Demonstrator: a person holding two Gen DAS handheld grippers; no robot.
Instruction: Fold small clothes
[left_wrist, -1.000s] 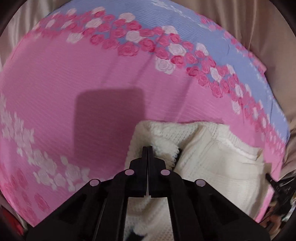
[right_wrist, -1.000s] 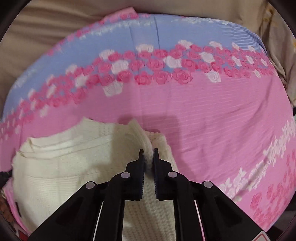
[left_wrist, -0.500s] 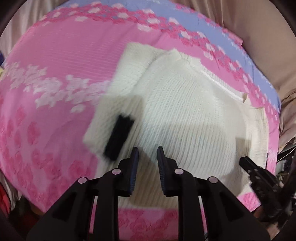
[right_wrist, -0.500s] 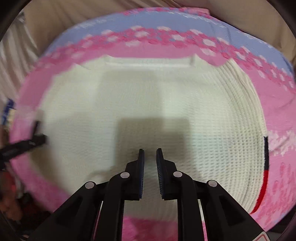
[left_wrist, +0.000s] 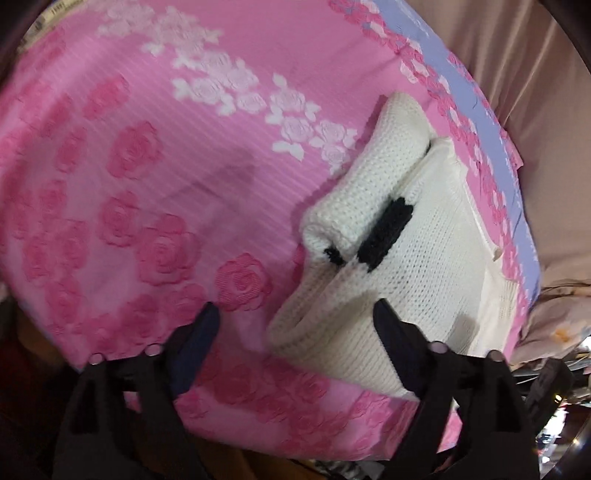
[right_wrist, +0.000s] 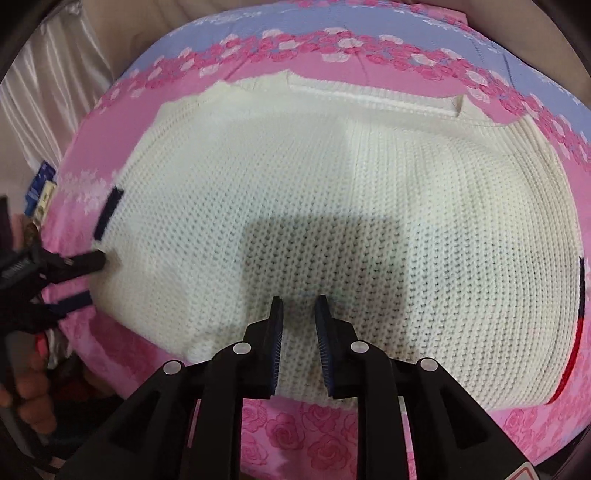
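Both tools, left (left_wrist: 295, 325) and right (right_wrist: 298, 308), gape released over the sweater (right_wrist: 332, 229); its hem hidden.

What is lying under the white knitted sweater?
The white knitted sweater lies on a pink bedsheet with rose pattern, which shows all around it. Whether anything else lies beneath is hidden by the knit.

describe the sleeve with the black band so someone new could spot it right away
Start at the pink rose-print bedspread and find the cream knit sweater lying flat on it. Along the sweater's edge nearest the left gripper, the sleeve lies folded in over the body. Its black band at the cuff marks it out from the plain cream knit around it.
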